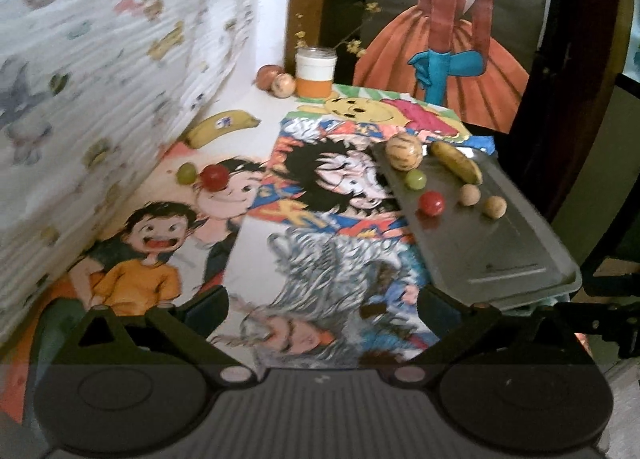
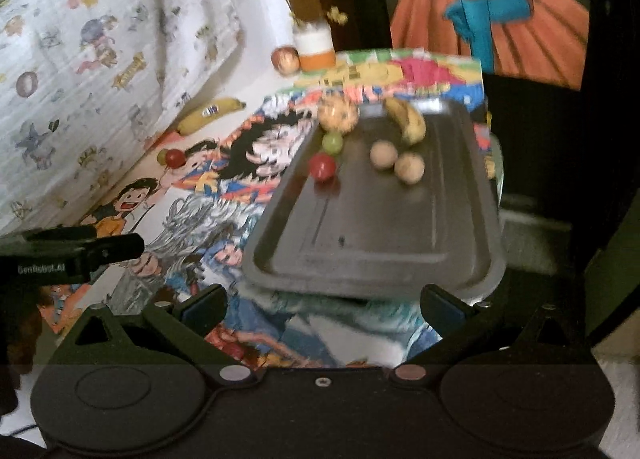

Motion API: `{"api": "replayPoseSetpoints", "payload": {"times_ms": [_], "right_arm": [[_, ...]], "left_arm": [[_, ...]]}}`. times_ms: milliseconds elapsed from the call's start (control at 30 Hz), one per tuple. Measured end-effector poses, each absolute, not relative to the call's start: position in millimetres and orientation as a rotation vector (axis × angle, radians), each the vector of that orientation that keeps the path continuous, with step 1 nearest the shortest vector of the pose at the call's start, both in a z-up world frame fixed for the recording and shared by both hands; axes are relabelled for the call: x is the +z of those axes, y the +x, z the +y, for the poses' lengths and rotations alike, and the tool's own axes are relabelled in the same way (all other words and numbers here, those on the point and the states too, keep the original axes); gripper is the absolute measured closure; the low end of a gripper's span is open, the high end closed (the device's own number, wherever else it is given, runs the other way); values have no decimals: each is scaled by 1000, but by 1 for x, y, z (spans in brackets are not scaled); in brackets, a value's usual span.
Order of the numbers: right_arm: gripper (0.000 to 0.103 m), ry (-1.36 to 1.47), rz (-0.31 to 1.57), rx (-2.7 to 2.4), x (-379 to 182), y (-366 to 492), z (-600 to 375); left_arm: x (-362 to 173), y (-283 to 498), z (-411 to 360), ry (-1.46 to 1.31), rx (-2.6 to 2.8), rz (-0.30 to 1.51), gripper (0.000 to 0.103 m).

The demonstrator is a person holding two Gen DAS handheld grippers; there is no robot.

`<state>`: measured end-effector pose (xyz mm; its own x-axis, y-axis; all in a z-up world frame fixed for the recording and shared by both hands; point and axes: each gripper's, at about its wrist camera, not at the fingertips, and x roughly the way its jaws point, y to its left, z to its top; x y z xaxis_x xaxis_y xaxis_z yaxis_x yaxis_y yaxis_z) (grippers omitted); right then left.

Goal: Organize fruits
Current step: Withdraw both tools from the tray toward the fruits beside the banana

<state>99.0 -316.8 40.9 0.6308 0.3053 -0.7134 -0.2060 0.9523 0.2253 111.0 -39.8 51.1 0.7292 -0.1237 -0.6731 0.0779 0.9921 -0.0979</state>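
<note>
A grey metal tray lies on the right of the table. On its far end sit a striped round fruit, a banana, a green grape, a red fruit and two tan balls. Off the tray lie a second banana, a green grape and a red fruit. My left gripper and right gripper are open and empty, near the table's front.
A jar with an orange band and two onion-like fruits stand at the back. Cartoon posters cover the table. A patterned cloth wall rises on the left. The left gripper's body shows at the left of the right wrist view.
</note>
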Motion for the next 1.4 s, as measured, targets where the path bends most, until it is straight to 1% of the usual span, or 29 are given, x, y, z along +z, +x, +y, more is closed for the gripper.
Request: {"api": "replayPoseSetpoints", "payload": {"times_ms": [233,600,833,933,1233,1400], "right_arm": [[1,175,951,287,33,101,-308],[1,125,984,335,36,110,-283],[1,70,968,411,50,120,-261],[1,4,921,459,59,127,-249],[1,-230,649,570,81,136,-228],[1,-363,597,652,76,147,-223]], "left_arm": [[45,100,-17,-80,-74,765,0],[35,96,14,-110,4,794,0],[36,96,28,-117,29,783,0],[39,98,34,-107,42,770,0],[42,113,57,-102,114,756,0],[44,123,52,7,119,730,0]]}}
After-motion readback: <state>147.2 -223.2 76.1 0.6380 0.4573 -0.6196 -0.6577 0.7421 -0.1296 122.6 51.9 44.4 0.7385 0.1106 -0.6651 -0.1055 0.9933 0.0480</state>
